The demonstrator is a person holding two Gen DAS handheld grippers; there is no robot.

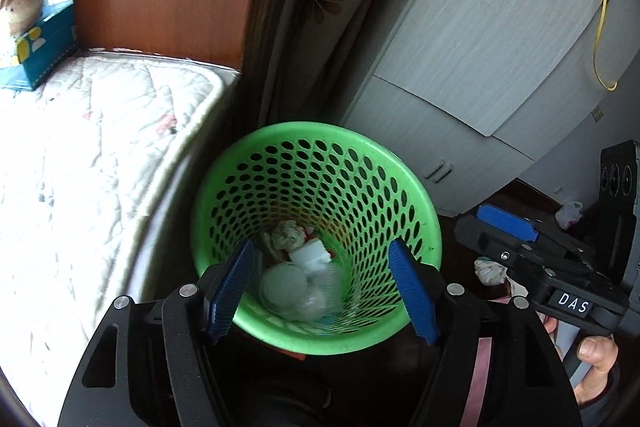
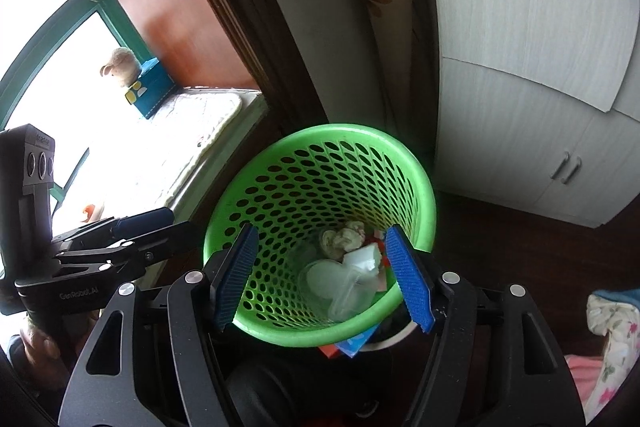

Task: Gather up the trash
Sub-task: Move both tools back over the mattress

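Observation:
A green perforated waste basket (image 1: pixel 372 155) stands on the dark floor, also in the right wrist view (image 2: pixel 360 135). Inside lie a crumpled paper ball (image 1: pixel 286 235), a white lid-like piece (image 1: pixel 312 255) and clear plastic cups (image 1: pixel 296 291); the same trash shows in the right wrist view (image 2: pixel 344 275). My left gripper (image 1: pixel 326 291) is open and empty above the basket mouth. My right gripper (image 2: pixel 326 277) is open and empty above it too. The right gripper shows in the left wrist view (image 1: pixel 508 227); the left gripper shows in the right wrist view (image 2: pixel 144 223).
A quilted window-seat cushion (image 1: pixel 80 155) lies left of the basket, with a plush toy (image 1: pixel 22 3) on a blue box (image 1: pixel 44 47). A grey-white cabinet (image 1: pixel 480 75) stands behind. A crumpled paper (image 1: pixel 490 271) and a small bag (image 1: pixel 568 213) lie on the floor at right. Floral cloth (image 2: pixel 612 331) is at lower right.

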